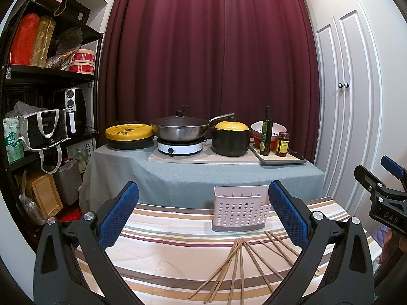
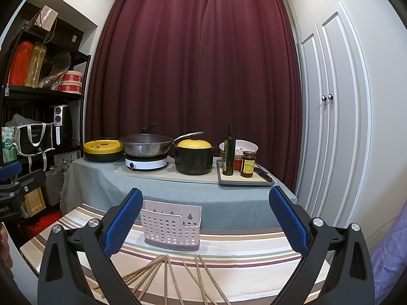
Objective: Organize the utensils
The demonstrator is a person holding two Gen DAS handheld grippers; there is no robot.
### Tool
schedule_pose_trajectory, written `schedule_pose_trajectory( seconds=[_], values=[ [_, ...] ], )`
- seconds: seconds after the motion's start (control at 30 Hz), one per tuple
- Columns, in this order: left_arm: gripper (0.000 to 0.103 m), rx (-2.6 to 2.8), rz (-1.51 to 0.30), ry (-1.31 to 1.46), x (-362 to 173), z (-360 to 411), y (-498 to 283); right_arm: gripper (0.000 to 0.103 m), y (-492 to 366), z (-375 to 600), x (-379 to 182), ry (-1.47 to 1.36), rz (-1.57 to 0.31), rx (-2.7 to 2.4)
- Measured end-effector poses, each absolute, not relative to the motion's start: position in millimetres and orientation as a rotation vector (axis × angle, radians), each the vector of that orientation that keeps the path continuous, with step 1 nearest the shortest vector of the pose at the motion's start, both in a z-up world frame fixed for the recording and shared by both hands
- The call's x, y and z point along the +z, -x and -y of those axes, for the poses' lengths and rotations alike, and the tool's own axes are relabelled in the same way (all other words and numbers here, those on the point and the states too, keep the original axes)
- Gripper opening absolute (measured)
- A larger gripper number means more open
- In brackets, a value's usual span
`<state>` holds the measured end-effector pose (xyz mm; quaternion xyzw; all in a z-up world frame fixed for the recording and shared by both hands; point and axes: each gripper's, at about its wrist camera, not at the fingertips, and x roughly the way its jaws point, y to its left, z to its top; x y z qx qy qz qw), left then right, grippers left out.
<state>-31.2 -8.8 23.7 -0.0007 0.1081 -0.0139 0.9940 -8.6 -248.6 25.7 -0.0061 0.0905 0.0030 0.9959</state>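
On the striped tablecloth (image 1: 157, 231), toward its far edge, a white perforated utensil caddy (image 1: 239, 212) stands upright and empty as far as can be seen. Wooden chopsticks (image 1: 239, 267) lie loose and fanned out on the cloth just in front of it, nearer the front edge, some crossing at the tips; exact count unclear.

Left gripper (image 1: 203, 218) hovers above the cloth, jaws spread wide, nothing between the blue pads. Right gripper (image 2: 206, 223) same: jaws released wide, empty, hanging over the chopsticks with the caddy framed between its fingers. The right gripper also shows at the right edge of the left wrist view.

Step judged: the very start, no chopstick lifted, none in the caddy. Next move likely calls for lowering one gripper onto a single chopstick, or a pair lying parallel, closing on the shaft near the middle, then tipping it upright and dropping it into a caddy slot. Thin sticks flat on cloth, so the pads need to come right down to the surface; crossed ones may drag along.

Writing: "DAS" on the right gripper body in the left wrist view; partial "OOL.AI" on the left gripper body at the left edge of the right wrist view. Sauce jar (image 2: 248, 164) and olive oil bottle (image 2: 229, 152) on the far table have labels, unreadable. Green packet (image 1: 11, 143) on the shelf has Chinese characters, too small to read.
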Motion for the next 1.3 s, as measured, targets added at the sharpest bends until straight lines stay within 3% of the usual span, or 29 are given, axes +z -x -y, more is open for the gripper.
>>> schedule_pose_trajectory(
  seconds=[1.3],
  values=[
    [0.1,-0.036,-0.206,0.008,22.8,14.3,30.0,0.097,13.1,247.8,25.0,0.015,-0.166,0.004]
  ],
)
